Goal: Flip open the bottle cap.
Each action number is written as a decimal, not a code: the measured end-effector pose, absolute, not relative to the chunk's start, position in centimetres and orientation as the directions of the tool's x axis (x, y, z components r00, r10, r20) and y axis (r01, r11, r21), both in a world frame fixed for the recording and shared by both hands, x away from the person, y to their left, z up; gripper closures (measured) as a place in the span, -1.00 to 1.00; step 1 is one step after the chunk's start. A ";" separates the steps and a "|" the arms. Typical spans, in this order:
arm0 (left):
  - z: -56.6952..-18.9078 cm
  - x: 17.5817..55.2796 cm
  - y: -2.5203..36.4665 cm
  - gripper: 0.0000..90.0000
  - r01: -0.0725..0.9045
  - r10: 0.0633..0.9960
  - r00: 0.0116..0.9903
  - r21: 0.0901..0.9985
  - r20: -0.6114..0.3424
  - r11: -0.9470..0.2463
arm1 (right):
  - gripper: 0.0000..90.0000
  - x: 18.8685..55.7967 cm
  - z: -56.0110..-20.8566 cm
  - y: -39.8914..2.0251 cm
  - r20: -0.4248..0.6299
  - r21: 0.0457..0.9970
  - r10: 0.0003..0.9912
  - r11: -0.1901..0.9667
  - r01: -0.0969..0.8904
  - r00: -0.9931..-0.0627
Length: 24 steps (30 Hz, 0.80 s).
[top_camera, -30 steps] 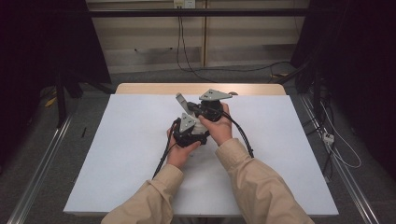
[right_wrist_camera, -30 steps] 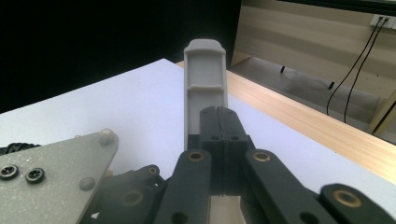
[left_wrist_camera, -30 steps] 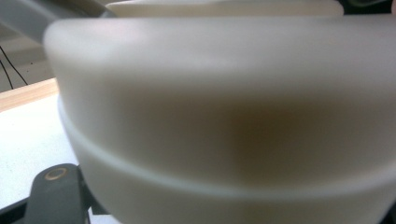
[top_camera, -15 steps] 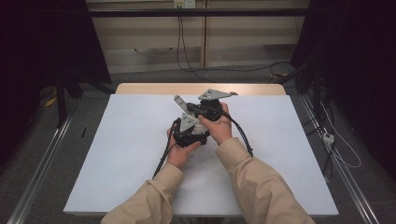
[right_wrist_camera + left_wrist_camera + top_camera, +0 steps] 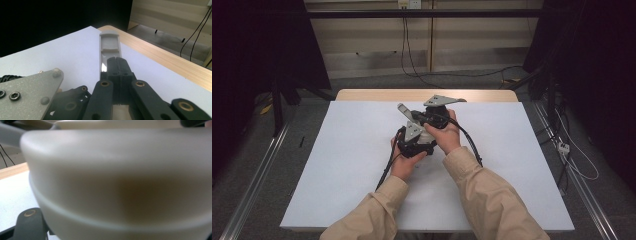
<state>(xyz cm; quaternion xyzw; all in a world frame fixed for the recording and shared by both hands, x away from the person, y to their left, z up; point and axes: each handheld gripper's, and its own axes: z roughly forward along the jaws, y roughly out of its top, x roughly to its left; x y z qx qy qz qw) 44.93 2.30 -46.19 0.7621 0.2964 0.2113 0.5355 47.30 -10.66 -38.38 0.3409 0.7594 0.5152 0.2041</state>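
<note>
The right gripper (image 5: 117,61) has its jaws pressed together on a flat grey plastic strip (image 5: 110,47), which juts forward past its tips above the white-covered bench (image 5: 337,165). The left gripper (image 5: 414,142), just beside and below it, is closed against a smooth cream-coloured rounded object (image 5: 120,182) directly before its camera.

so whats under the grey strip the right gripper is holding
The white sheet lies under the grey strip. Its near end is covered by the right gripper, shut on it.
</note>
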 end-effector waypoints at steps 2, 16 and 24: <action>-46.2 44.9 2.3 -0.59 0.226 0.677 0.736 0.941 0.004 -0.251 | 1.00 47.3 -38.4 -10.6 0.042 0.921 0.728 0.238 0.309 -0.684; -46.2 44.9 2.3 -0.59 0.226 0.676 0.737 0.939 0.009 -0.258 | 1.00 47.4 -38.3 -10.4 0.041 0.914 0.723 0.251 0.317 -0.689; -46.2 45.0 2.4 -0.59 0.228 0.675 0.738 0.939 0.005 -0.257 | 1.00 47.5 -38.3 -10.3 0.042 0.911 0.723 0.255 0.323 -0.690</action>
